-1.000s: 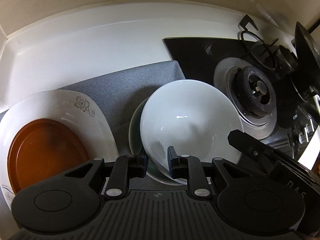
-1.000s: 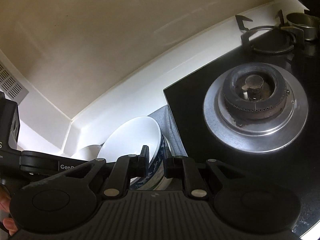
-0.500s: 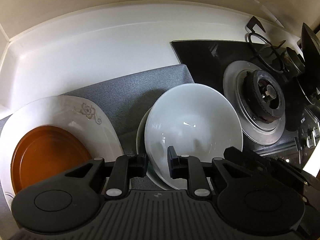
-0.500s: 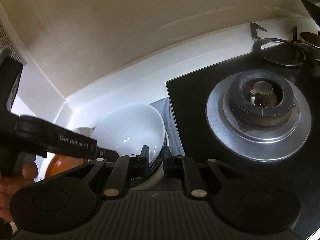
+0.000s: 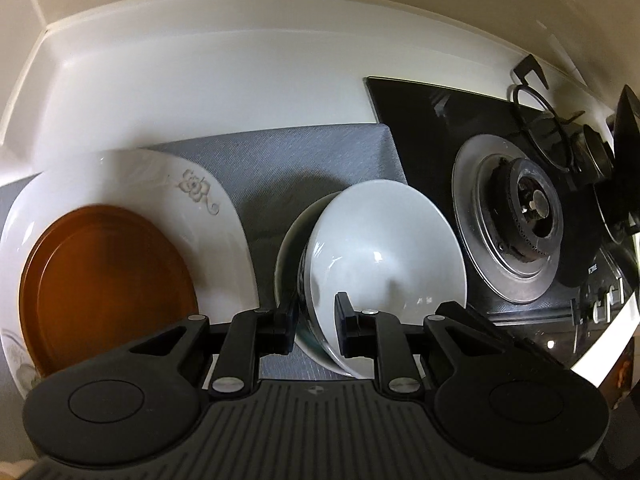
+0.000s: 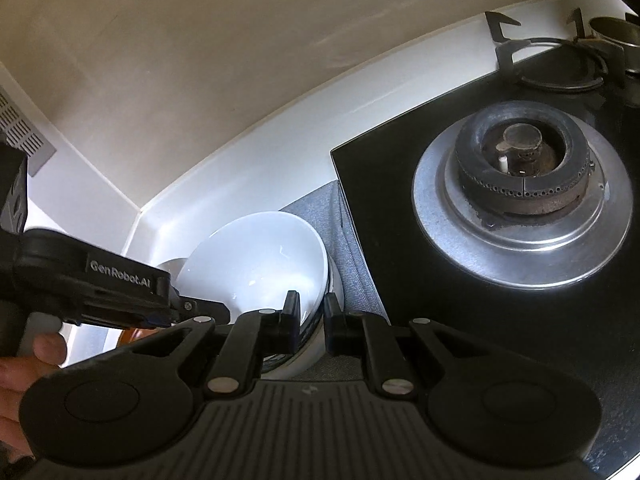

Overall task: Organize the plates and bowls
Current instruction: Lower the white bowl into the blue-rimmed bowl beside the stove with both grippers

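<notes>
White bowl: the white bowl (image 5: 384, 256) sits uppermost in a nested stack on the grey mat (image 5: 288, 160), just left of the black hob (image 5: 436, 120); its rim is tilted toward the left gripper.
Stack beneath: a second bowl (image 5: 289, 256) shows only as a rim on the left side in the left wrist view; the right wrist view shows a dark band below the white bowl (image 6: 256, 256), pattern unreadable.
Left gripper: the left gripper (image 5: 316, 322) has its fingers straddling the near rim of the white bowl, one inside and one outside, with a gap visible; whether the pads press the rim cannot be told.
Right gripper: the right gripper (image 6: 310, 322) straddles the rim of the stack on the hob side, fingers close together; actual contact cannot be told.
Plates: a white floral plate (image 5: 200, 196) lies on the mat left of the bowls, with a brown plate (image 5: 104, 280) resting on it.
Left wrist view only: both plates in full and the mat's extent to the white counter (image 5: 224, 80).
Right wrist view only: the left gripper's body marked "GenRobot.AI" (image 6: 92, 284), the person's left hand (image 6: 24, 364) at the frame edge, and a metal pot (image 6: 616, 34) on the far pan support.
Both views: the near burner (image 6: 520, 168) with its steel ring.
Hidden or cut off: the bottom of the stack lies behind the gripper bodies; the brown plate is a mere sliver in the right wrist view; the hob's front controls are blurred.
</notes>
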### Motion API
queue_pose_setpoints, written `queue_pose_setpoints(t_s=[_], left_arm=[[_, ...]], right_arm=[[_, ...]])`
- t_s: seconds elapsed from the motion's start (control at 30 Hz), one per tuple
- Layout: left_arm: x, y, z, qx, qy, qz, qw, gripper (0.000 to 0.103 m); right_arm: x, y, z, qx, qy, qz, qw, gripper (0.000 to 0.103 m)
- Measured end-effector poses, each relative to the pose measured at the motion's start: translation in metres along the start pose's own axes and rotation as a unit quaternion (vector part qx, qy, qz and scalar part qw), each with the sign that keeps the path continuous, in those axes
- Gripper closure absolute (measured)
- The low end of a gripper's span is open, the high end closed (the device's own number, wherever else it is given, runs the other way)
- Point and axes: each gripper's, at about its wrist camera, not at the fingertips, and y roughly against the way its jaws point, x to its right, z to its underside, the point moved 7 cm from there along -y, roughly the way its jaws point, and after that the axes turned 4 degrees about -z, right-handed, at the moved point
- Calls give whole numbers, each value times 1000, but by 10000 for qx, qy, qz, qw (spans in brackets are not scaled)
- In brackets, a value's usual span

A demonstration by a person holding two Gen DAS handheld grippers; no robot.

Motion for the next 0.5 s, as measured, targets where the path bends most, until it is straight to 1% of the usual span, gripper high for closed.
queue_pose_setpoints(t_s=[0.2, 0.33, 0.43, 0.5], left_arm=[[-10, 1, 0, -308, 453, 203, 9983, 82], [-9, 4, 0, -643, 567, 26, 9963, 83], [-4, 6, 1, -551, 338, -189, 9977, 83], [-4, 7, 3, -535, 327, -203, 9978, 83]], right_arm=[[-5, -1, -1, -40, 293, 56, 9995, 91], [-6, -3, 0, -20, 389, 96, 9992, 91], [-7, -4, -2, -36, 410, 122, 9991, 90], [-7, -1, -1, -24, 379, 78, 9992, 91]])
